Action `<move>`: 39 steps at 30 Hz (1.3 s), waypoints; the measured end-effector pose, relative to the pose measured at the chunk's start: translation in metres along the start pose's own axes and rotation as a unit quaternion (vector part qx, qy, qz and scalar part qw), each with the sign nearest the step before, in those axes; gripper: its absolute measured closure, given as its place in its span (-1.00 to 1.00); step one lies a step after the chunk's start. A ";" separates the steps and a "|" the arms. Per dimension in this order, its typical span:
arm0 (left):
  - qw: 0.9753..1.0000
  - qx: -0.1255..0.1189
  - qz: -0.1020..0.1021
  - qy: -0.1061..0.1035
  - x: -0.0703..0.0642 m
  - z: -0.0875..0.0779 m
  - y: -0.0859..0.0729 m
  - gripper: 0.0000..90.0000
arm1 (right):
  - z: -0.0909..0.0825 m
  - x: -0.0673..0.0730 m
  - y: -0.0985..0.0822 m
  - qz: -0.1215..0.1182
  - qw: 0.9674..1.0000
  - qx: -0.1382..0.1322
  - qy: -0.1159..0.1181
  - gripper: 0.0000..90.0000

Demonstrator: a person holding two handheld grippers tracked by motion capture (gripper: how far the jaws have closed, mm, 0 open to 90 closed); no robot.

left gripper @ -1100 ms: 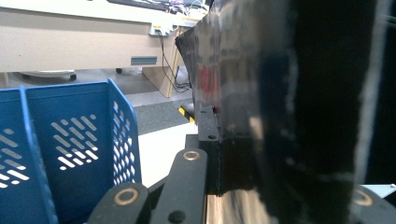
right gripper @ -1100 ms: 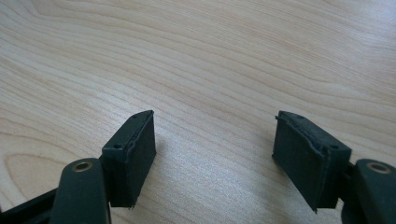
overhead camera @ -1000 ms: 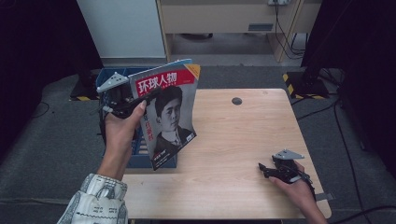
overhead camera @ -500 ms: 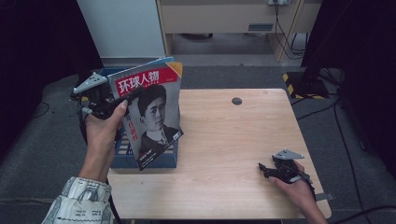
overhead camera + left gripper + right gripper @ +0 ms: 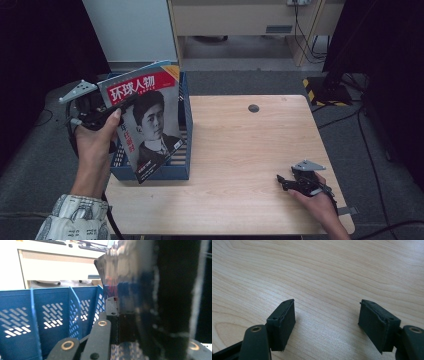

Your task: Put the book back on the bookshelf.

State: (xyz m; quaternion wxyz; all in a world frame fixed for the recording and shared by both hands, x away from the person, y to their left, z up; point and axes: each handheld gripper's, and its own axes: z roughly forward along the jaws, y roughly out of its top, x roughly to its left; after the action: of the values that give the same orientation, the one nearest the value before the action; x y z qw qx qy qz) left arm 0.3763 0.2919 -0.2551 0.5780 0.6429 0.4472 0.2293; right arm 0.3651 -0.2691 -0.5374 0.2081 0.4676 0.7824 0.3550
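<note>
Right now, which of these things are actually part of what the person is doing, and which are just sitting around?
In use:
- magazine, clamped in the left gripper
- blue file box, which the magazine is held over

Just there:
- right gripper, open, resting on the table, holding nothing
- small dark disc near the table's far edge
- cabinet behind the table

magazine (image 5: 150,125): red banner, black-white portrait | file box (image 5: 182,170): blue | table (image 5: 240,150): pale woodgrain

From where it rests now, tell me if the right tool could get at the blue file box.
Probably not without a long move. The right tool sits open near the table's right front, the blue file box is at the far left edge, and the magazine, held in the left tool, hangs over it.
</note>
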 end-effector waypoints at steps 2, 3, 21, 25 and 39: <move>1.000 0.000 0.002 0.006 0.003 -0.004 0.001 0.92 | 0.000 0.000 0.000 0.000 1.000 0.000 0.000 -0.34; 1.000 -0.002 0.000 0.008 0.005 -0.006 0.001 0.92 | 0.000 0.000 0.000 0.000 1.000 0.000 0.000 -0.34; 0.999 -0.004 -0.005 0.038 0.025 -0.025 -0.002 0.92 | 0.000 0.000 0.000 -0.002 1.000 0.001 0.000 -0.34; 0.999 -0.008 -0.007 0.041 0.027 -0.029 0.000 0.92 | 0.000 0.000 0.000 -0.001 1.000 0.001 0.000 -0.35; 0.998 -0.015 -0.016 0.051 0.037 -0.031 0.000 0.92 | 0.000 0.000 0.000 -0.001 1.000 0.001 0.001 -0.34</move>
State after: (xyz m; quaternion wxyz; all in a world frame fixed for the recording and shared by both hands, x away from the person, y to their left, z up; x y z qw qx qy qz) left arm 0.3688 0.3396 -0.2565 0.5678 0.6139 0.4833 0.2592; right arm 0.3651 -0.2693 -0.5374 0.2077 0.4668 0.7832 0.3544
